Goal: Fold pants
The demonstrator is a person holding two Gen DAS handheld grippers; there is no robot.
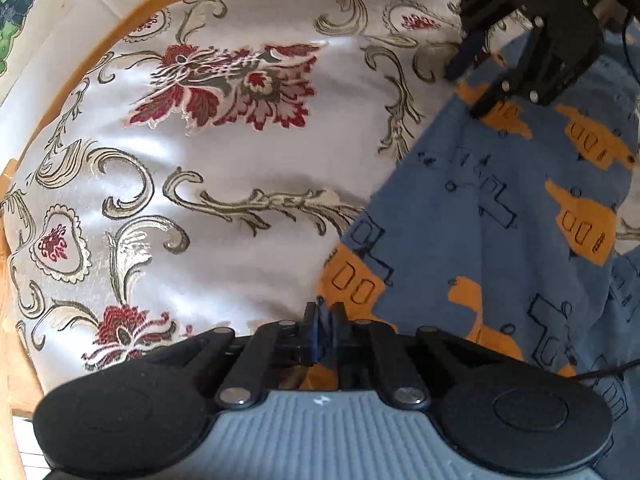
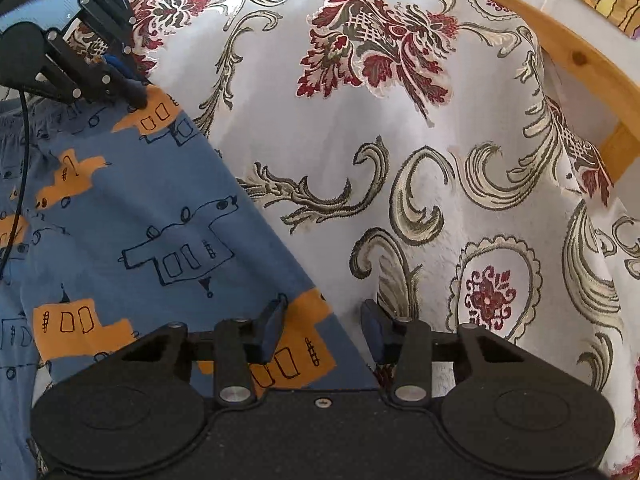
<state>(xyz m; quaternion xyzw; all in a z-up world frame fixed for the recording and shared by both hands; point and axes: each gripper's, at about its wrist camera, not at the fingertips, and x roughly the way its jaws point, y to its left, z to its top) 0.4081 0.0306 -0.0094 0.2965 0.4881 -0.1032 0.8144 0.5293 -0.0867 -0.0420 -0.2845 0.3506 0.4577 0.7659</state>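
wrist views, close, facing, sharing pants (image 1: 500, 220)

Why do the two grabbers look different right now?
The left gripper has its jaws shut on the edge of the pants; the right gripper has its jaws open, straddling the pants' edge without pinching it. The left one has a grey ribbed body; the right one's is plain black. Both have black arms and blue pads, over the flowered cloth.

Pants (image 1: 500, 216): lying flat on tablecloth (image 1: 224, 200), which covers table (image 1: 132, 12); wooden rim exposed beyond the cloth's far edge. Left gripper (image 1: 324, 316): at one corner of the pants' edge. Right gripper (image 2: 324, 320): at the other corner, one finger over pants, one over cloth.
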